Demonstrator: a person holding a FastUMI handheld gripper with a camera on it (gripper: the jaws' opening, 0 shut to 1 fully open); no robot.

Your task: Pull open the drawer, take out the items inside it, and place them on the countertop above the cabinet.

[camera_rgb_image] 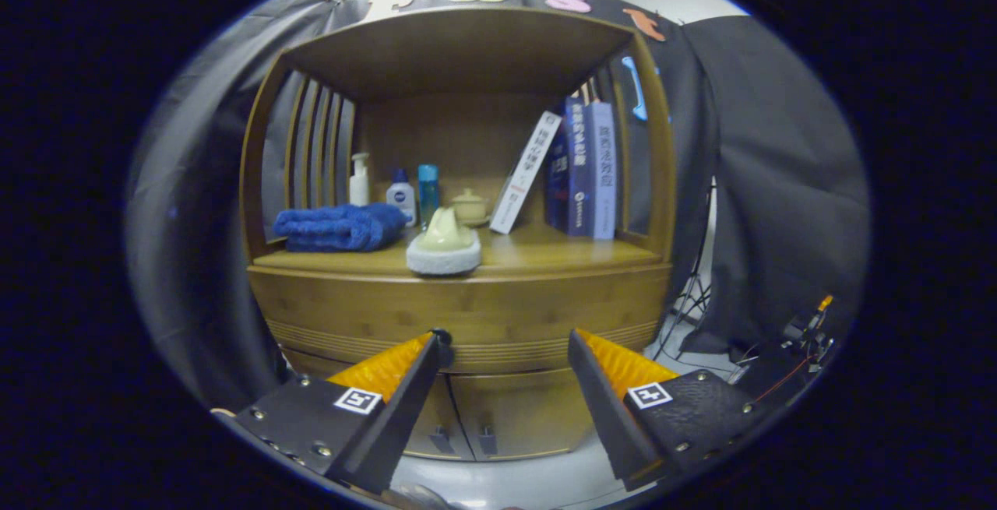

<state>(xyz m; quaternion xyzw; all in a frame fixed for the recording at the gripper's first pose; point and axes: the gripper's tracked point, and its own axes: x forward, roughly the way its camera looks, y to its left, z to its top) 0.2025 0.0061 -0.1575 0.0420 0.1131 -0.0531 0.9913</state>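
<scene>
The wooden cabinet's drawer [498,315] is pushed in flush under the countertop [576,255]. Its small dark knob [442,335] sits right at the tip of my left finger, not between the two fingers. My gripper [505,339] is open, with nothing between its fingers, close in front of the drawer face. A pale yellow brush with a white base [444,249] stands at the countertop's front edge, above and beyond the fingers. The drawer's inside is hidden.
On the countertop lie a folded blue towel [339,227], a few bottles [401,197], a small lidded pot [470,206] and several books [580,171], one leaning. Two cabinet doors [483,413] sit below the drawer. A tripod and cables [779,346] stand to the right.
</scene>
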